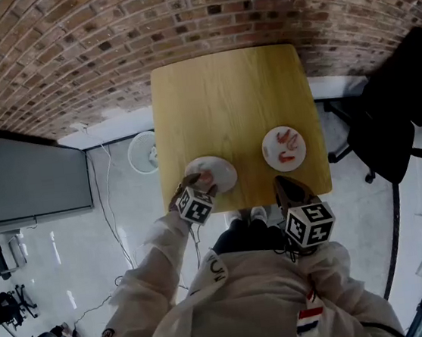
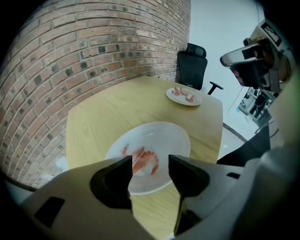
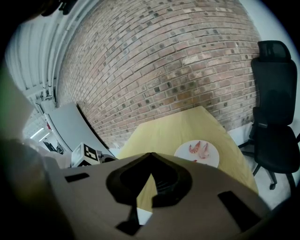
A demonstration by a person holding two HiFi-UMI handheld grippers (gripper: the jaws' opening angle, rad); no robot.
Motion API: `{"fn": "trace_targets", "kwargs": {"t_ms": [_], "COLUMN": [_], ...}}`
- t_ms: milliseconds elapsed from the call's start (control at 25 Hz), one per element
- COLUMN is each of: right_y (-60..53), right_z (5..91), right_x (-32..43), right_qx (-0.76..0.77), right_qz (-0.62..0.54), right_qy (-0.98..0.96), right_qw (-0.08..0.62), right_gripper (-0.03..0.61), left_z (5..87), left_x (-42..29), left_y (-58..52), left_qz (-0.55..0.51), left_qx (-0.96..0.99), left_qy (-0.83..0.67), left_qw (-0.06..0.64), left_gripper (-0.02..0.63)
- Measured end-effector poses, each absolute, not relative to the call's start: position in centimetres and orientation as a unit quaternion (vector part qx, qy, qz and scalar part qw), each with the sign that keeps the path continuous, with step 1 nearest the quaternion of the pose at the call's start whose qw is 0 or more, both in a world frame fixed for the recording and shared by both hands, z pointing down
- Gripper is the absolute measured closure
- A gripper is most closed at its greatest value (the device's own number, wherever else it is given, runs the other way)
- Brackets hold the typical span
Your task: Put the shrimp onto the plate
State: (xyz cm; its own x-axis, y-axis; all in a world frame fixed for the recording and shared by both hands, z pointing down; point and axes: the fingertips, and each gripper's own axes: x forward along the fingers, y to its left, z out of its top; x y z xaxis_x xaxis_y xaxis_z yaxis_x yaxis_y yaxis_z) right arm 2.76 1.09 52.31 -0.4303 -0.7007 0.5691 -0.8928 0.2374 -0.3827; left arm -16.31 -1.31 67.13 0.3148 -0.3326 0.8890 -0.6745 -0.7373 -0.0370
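Observation:
A white plate (image 1: 223,171) (image 2: 173,138) lies near the front left of the wooden table, with pink shrimp (image 2: 143,158) (image 1: 205,178) on it. My left gripper (image 1: 195,181) (image 2: 149,165) hangs just above this plate, jaws open, the shrimp lying on the plate below the gap and not touched by the pads. A second white plate (image 1: 274,156) (image 3: 212,151) (image 2: 197,100) at the front right carries several shrimp (image 1: 288,147) (image 3: 198,150). My right gripper (image 1: 282,184) (image 3: 150,156) is at the table's front edge short of that plate, shut and empty.
The wooden table (image 1: 226,101) stands against a brick wall (image 1: 140,27). A black office chair (image 1: 389,127) (image 3: 274,117) stands to the right of it. A white fan (image 1: 143,152) sits on the floor to the left. My shoes (image 1: 249,216) are at the front edge.

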Motion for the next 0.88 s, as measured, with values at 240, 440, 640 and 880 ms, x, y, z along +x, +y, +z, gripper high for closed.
{"fn": "trace_targets", "kwargs": {"t_ms": [240, 440, 640, 880], "right_y": [0.9, 1.0, 1.0, 1.2], "right_z": [52.8, 53.0, 53.2, 53.3], "right_x": [3.1, 3.3, 3.5, 3.7], "right_qx": [0.517, 0.520, 0.521, 0.524], "right_qz": [0.345, 0.348, 0.351, 0.353], "right_qy": [-0.770, -0.767, -0.764, -0.762], "right_qw": [0.142, 0.142, 0.143, 0.141], "right_gripper": [0.555, 0.555, 0.555, 0.555], "left_z": [67.4, 68.0, 68.3, 68.3], "left_x": [-16.1, -16.2, -16.0, -15.8], "left_y": [-1.6, -1.2, -1.2, -0.7], "left_qz": [0.509, 0.540, 0.551, 0.570], "left_qx": [0.797, 0.797, 0.798, 0.794], "left_qy": [-0.284, -0.237, -0.210, -0.161], "left_qw": [0.159, 0.130, 0.125, 0.139], "left_gripper": [0.385, 0.385, 0.385, 0.387]}}
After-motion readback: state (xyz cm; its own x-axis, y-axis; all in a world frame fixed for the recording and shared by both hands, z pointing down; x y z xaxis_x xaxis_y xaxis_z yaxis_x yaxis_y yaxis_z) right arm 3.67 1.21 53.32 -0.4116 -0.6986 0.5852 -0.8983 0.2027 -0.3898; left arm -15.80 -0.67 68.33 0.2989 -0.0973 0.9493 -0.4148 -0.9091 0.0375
